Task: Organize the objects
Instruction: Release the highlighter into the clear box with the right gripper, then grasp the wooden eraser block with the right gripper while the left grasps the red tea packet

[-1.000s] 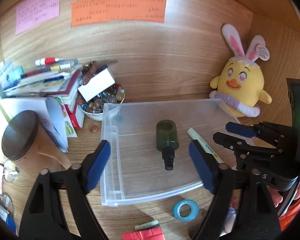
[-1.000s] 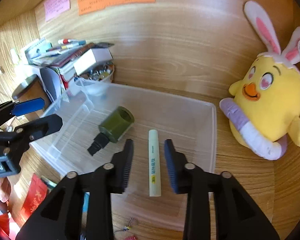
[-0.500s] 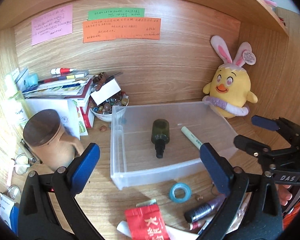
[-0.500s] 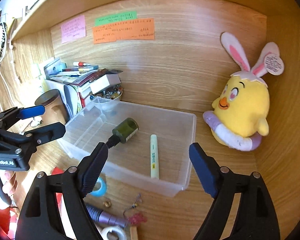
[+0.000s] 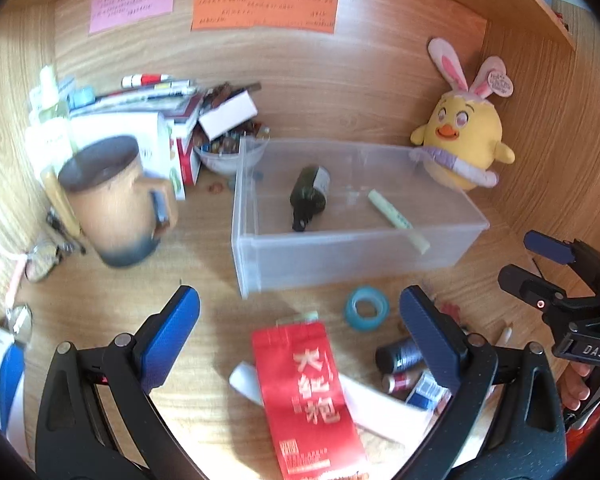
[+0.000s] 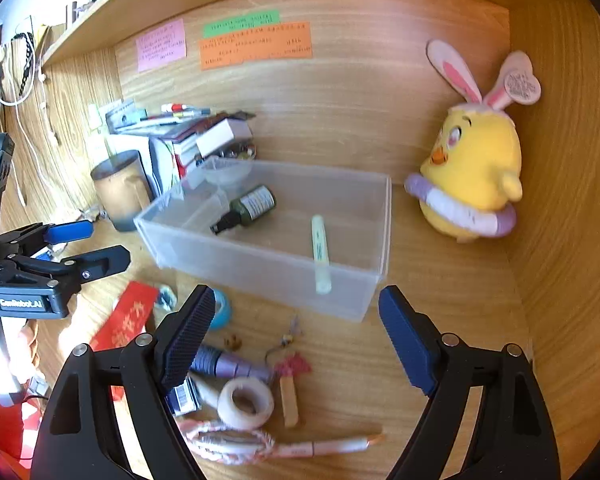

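A clear plastic bin [image 5: 340, 256] [image 6: 260, 276] sits mid-desk. Inside it lie a dark green bottle [image 5: 310, 194] [image 6: 252, 206] and a pale green marker [image 5: 396, 216] [image 6: 320, 252]. My left gripper [image 5: 298, 304] is open and empty, hanging over a red packet [image 5: 312, 392] [image 6: 124, 320] in front of the bin. My right gripper [image 6: 296, 300] is also open and empty, short of the bin's near wall. Between the grippers and the bin lie a blue tape ring [image 5: 366, 308] [image 6: 222, 308], a white tape roll [image 6: 246, 402] and a purple tube [image 6: 228, 364].
A yellow plush chick [image 5: 464, 148] stands right of the bin against the side wall. A brown mug [image 5: 112, 200], a bowl of beads [image 5: 224, 152] and a stack of books [image 5: 140, 100] crowd the left. A pink cord [image 6: 260, 444] lies at the front edge.
Both grippers have drawn back from the bin. The right jaws have spread wide off the marker, which stays in the bin. The left jaws have widened a little.
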Action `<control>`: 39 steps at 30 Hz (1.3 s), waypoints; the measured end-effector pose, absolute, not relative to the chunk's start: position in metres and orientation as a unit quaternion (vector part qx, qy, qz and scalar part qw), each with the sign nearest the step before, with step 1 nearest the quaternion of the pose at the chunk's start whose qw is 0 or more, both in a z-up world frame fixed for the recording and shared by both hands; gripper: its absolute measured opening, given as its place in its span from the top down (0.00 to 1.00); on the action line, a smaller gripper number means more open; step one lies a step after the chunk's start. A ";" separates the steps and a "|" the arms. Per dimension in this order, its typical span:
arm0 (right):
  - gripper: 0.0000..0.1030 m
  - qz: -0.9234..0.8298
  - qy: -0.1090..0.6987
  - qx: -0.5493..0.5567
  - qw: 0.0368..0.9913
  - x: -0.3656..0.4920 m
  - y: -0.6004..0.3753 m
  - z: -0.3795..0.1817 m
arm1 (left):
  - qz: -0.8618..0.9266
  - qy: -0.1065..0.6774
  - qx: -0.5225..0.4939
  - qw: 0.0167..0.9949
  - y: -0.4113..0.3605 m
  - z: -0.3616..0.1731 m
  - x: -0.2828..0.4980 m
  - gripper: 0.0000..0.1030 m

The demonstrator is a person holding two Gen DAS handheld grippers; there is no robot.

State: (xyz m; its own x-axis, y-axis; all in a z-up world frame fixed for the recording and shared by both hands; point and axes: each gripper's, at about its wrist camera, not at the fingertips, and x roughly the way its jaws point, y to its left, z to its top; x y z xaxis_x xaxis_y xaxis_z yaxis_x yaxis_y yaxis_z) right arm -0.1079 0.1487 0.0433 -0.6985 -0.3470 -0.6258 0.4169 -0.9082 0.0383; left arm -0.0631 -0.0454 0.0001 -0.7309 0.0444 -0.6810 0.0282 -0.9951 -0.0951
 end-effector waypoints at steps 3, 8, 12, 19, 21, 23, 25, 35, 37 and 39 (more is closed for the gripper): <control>0.21 -0.919 0.054 0.338 0.197 -0.102 0.151 0.031 | 0.924 -0.054 -0.379 -0.005 -0.046 -0.013 -0.052 0.01; 0.21 -0.916 0.044 0.357 0.178 -0.097 0.163 0.014 | 0.913 -0.067 -0.403 -0.010 -0.048 -0.031 -0.041 0.01; 0.21 -0.915 0.033 0.369 0.161 -0.095 0.175 0.005 | 0.904 -0.079 -0.419 -0.017 -0.049 -0.045 -0.033 0.01; 0.21 -0.910 0.030 0.385 0.152 -0.087 0.188 -0.010 | 0.894 -0.113 -0.432 -0.028 -0.043 -0.063 -0.017 0.01; 0.21 -0.908 0.029 0.390 0.150 -0.087 0.188 -0.014 | 0.894 -0.108 -0.434 -0.039 -0.041 -0.067 -0.014 0.01; 0.24 -0.906 0.029 0.393 0.153 -0.089 0.187 -0.017 | 0.894 -0.103 -0.434 -0.045 -0.040 -0.069 -0.013 0.01; 0.27 -0.904 0.034 0.395 0.160 -0.088 0.184 -0.019 | 0.895 -0.100 -0.432 -0.052 -0.041 -0.070 -0.010 0.01; 0.65 -0.889 0.035 0.414 0.191 -0.095 0.174 -0.030 | 0.899 -0.079 -0.428 -0.044 -0.039 -0.070 -0.005 0.16; 0.71 -0.888 0.039 0.416 0.194 -0.095 0.171 -0.032 | 0.901 -0.069 -0.426 -0.044 -0.036 -0.070 -0.004 0.25; 0.75 -0.887 0.039 0.416 0.195 -0.097 0.169 -0.033 | 0.903 -0.068 -0.422 -0.045 -0.036 -0.069 -0.004 0.32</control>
